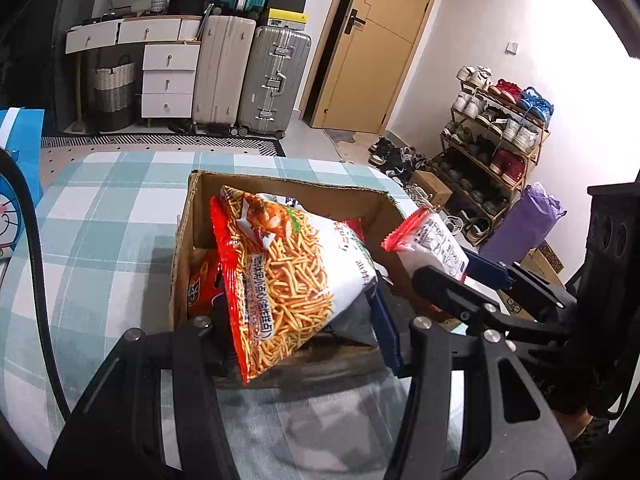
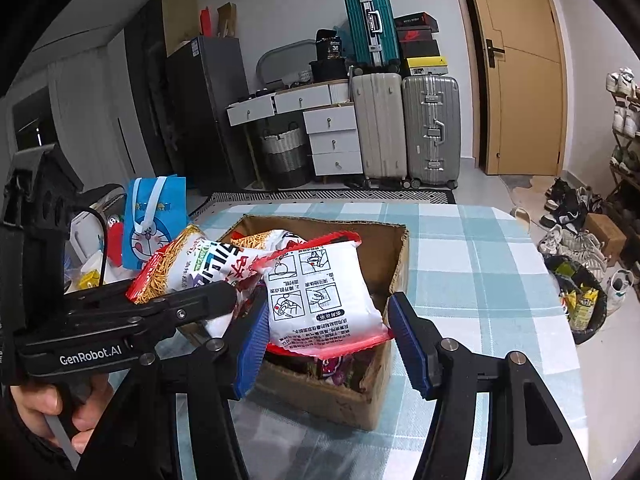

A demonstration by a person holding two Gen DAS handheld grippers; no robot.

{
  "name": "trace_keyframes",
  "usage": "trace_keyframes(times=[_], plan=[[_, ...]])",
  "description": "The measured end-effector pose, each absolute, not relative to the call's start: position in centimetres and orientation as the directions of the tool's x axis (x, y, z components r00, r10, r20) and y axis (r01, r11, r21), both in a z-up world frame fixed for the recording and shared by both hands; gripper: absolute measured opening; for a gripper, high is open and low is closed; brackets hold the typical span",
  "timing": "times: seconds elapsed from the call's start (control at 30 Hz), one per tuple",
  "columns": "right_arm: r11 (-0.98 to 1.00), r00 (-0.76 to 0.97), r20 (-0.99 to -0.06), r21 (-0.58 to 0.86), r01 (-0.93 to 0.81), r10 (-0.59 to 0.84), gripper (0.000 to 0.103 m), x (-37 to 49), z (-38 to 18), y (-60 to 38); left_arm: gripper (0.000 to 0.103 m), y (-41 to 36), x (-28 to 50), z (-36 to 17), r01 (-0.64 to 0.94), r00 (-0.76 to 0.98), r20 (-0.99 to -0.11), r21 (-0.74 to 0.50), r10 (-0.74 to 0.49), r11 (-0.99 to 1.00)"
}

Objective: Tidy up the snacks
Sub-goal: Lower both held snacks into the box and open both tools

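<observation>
An open cardboard box stands on the checked tablecloth with several snack packets inside, one of them red. My left gripper is shut on a large red-and-white bag of orange stick snacks, tilted over the box's near left corner. My right gripper is shut on a white packet with red edges. Its blue pads press both sides, just above the box's opening. The left gripper's left finger is hidden behind the bag.
A blue cartoon gift bag stands left of the table. A bin with rubbish, loose shoes, a shoe rack and a purple bag are on the right. Suitcases and drawers line the far wall. A hand grips the left handle.
</observation>
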State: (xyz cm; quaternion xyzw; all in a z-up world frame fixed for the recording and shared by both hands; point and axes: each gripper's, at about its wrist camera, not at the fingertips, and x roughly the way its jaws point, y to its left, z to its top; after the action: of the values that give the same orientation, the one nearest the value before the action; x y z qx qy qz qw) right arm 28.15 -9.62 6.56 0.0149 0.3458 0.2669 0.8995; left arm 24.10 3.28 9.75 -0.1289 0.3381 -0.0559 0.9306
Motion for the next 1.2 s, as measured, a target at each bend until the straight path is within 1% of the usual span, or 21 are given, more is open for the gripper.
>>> trace_keyframes(times=[0.3, 0.4, 0.73, 0.97, 1.1, 1.17, 1.2], plan=[[0.859, 0.618, -0.62, 0.199, -0.471, 0.483, 0.06, 29.9, 5.4, -8.8, 0.051, 3.6, 27.5, 7.6, 0.002, 0.748, -0.639, -0.27, -0.181, 0.963], [0.858, 0.62, -0.617, 0.197, -0.475, 0.485, 0.06, 30.3, 5.1, -8.8, 0.051, 3.5, 28.2, 7.0, 0.003, 0.749, -0.642, -0.243, -0.163, 0.97], [0.859, 0.636, -0.623, 0.12, -0.498, 0.456, 0.06, 30.8, 4.6, -8.2, 0.051, 3.4, 29.0, 5.8, 0.014, 0.743, -0.652, -0.207, -0.148, 0.978], [0.854, 0.634, -0.619, 0.12, -0.506, 0.463, 0.06, 31.0, 4.6, -8.3, 0.052, 3.6, 29.2, 5.4, 0.007, 0.741, -0.655, -0.215, -0.149, 0.977], [0.846, 0.624, -0.617, 0.135, -0.516, 0.48, 0.06, 31.1, 4.7, -8.6, 0.053, 4.2, 29.5, 5.2, -0.001, 0.739, -0.656, -0.232, -0.156, 0.973], [0.845, 0.625, -0.614, 0.138, -0.517, 0.482, 0.061, 31.0, 4.9, -8.9, 0.056, 4.4, 29.6, 5.2, 0.005, 0.739, -0.653, -0.244, -0.168, 0.97], [0.846, 0.63, -0.609, 0.136, -0.516, 0.482, 0.064, 30.9, 5.0, -9.0, 0.059, 4.4, 29.5, 5.3, 0.011, 0.741, -0.648, -0.251, -0.176, 0.968]])
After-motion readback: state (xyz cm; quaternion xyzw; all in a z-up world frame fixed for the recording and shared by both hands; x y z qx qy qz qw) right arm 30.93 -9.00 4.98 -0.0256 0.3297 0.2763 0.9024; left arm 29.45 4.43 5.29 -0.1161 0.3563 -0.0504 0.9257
